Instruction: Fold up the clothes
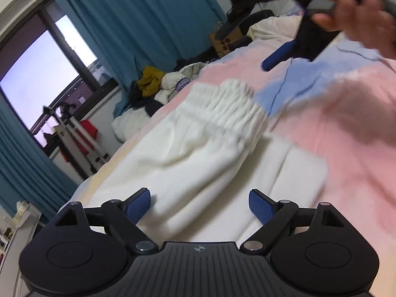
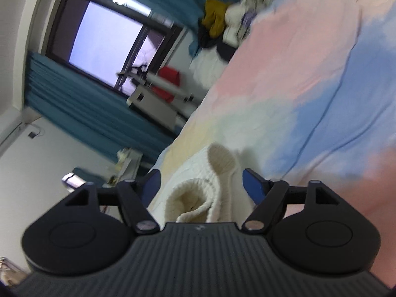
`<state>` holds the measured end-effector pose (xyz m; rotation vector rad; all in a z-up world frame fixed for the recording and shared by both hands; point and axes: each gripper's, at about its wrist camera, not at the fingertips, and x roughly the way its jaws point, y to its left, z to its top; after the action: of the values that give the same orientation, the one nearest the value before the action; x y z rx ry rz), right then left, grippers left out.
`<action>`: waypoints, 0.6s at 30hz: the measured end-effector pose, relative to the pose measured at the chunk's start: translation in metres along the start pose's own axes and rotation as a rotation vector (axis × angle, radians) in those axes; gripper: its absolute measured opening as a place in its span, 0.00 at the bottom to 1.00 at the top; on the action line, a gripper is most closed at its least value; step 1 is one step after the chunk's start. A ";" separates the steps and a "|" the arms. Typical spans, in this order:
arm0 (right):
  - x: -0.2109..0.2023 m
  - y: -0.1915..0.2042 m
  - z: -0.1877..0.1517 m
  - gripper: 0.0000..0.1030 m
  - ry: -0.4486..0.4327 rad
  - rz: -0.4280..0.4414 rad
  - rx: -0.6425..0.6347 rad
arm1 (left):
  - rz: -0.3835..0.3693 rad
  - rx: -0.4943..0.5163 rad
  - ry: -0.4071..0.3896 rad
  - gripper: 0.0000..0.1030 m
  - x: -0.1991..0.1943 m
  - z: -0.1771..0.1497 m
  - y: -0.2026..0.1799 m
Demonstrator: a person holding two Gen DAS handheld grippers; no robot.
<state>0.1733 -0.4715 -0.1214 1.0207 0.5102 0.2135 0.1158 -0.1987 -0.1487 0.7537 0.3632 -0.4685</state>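
Left wrist view: left gripper [image 1: 200,204] released over white pants [image 1: 198,153] on the bed [image 1: 346,136]; right gripper [image 2: 201,184] released too.

A: How many garments lie spread out?
B: One white garment [image 1: 198,153], just ahead of the left hand-held gripper [image 1: 200,206], on one bed [image 1: 334,133].

A: And hand-held grippers?
B: Two. The right hand-held gripper [image 2: 201,185] has the same garment between its fingers. Each shows two blue pads [image 1: 139,204].

A: Anything else?
B: One pile of clothes [image 1: 160,86], well beyond the left one, one window [image 1: 39,74] and one hand [image 1: 356,12].
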 end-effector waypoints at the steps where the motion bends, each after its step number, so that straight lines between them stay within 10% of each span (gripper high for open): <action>1: 0.009 -0.001 0.000 0.69 0.023 0.012 -0.002 | 0.017 -0.002 0.001 0.86 -0.010 -0.005 -0.002; 11: 0.068 0.009 -0.016 0.66 0.165 -0.045 -0.136 | 0.169 -0.096 0.007 0.86 -0.042 -0.044 0.031; 18: 0.082 0.016 -0.026 0.44 0.110 -0.084 -0.212 | 0.206 -0.171 0.037 0.86 -0.033 -0.053 0.049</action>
<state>0.2326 -0.4106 -0.1436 0.7826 0.6160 0.2447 0.1060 -0.1206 -0.1411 0.6263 0.3513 -0.2267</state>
